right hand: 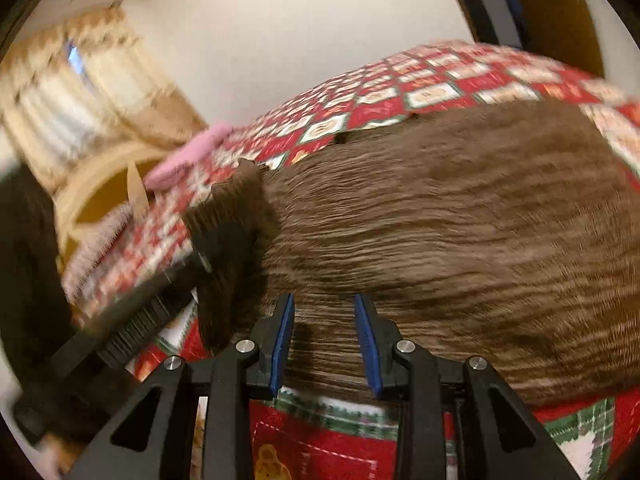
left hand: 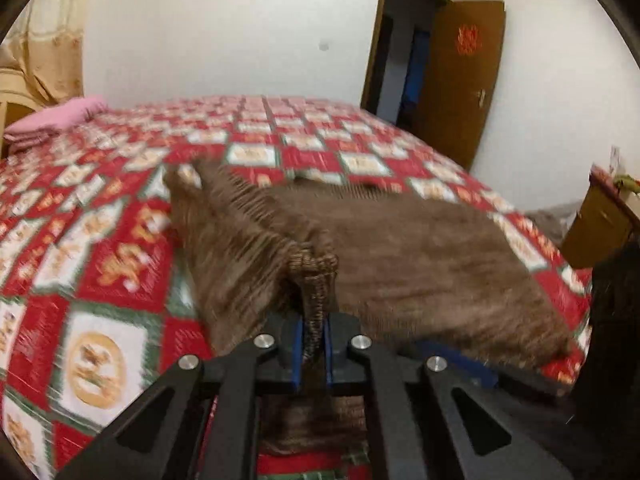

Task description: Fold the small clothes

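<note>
Through my left wrist camera, my left gripper (left hand: 313, 354) has its jaws pinched tight on a bunched edge of the brown ribbed knit garment (left hand: 420, 264), with the blue pads pressed against the fabric on both sides. The pinched fold stands up from the jaws, and the rest of the garment spreads ahead and to the right across the bed with the red, white and green patchwork quilt (left hand: 120, 248). A folded pink cloth (left hand: 60, 118) lies at the far left corner of the bed, well apart from the garment. Beyond the bed's far right side a brown wooden door (left hand: 460, 80) stands open against the white wall.

Through my right wrist camera, my right gripper (right hand: 325, 344) holds its jaws parted, with nothing between the blue pads; they sit over the near edge of the brown garment (right hand: 460, 232), which lies on the quilt (right hand: 420, 80). To the left, my other gripper (right hand: 222, 248) shows dark and blurred with garment fabric bunched around it. Cream curtains (right hand: 80, 96) hang at the far left.
</note>
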The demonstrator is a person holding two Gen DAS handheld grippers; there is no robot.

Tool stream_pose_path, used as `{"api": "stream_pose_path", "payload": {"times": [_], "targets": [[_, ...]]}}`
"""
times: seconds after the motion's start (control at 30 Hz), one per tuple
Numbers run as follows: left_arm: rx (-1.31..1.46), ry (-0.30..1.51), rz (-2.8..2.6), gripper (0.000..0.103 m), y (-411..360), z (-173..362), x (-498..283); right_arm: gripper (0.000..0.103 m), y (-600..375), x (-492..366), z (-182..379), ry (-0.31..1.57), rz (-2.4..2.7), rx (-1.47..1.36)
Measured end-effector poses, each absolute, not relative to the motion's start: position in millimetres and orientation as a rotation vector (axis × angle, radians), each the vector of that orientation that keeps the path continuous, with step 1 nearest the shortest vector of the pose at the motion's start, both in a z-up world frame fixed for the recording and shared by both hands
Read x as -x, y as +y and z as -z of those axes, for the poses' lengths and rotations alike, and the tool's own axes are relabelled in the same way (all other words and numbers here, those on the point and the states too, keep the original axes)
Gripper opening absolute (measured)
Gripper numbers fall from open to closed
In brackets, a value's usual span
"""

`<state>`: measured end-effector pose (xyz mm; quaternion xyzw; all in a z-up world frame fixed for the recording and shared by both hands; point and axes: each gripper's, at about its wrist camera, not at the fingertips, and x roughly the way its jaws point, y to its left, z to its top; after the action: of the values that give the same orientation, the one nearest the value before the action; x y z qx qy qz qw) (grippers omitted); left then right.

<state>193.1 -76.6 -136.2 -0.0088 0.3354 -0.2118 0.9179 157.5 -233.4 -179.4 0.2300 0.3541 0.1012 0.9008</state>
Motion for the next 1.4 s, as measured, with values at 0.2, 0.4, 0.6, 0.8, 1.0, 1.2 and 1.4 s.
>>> {"api": "stream_pose_path", "payload": {"times": [0.2, 0.4, 0.6, 0.8, 1.0, 1.2, 1.4], "targets": [[0.077, 0.728, 0.472, 0.008, -70, 141, -196, 0.033, -239, -170, 174, 0.793, -0.27, -0.527], [0.132, 0.723, 0.494, 0.008, -64, 143, -196, 0.082, -255, -227, 138, 0.775, -0.438, -0.666], [0.186, 0.721, 0.52, 0.008, -58, 144, -196, 0.081, -223, -317, 145, 0.916, -0.621, -0.673], [0.236, 0.733, 0.547, 0.008, -53, 147, -201, 0.081, -195, -383, 173, 1.016, -0.585, -0.583], [0.27, 0.74, 0.568, 0.008, -50, 148, -203, 0.081, -149, -406, 169, 1.072, -0.801, -0.564], [0.286, 0.748, 0.576, 0.008, -52, 149, -202, 0.081, -93, -395, 160, 1.086, -0.757, -0.126], [0.283, 0.745, 0.572, 0.008, -51, 150, -206, 0.023, -84, -396, 167, 1.06, -0.595, 0.122]]}}
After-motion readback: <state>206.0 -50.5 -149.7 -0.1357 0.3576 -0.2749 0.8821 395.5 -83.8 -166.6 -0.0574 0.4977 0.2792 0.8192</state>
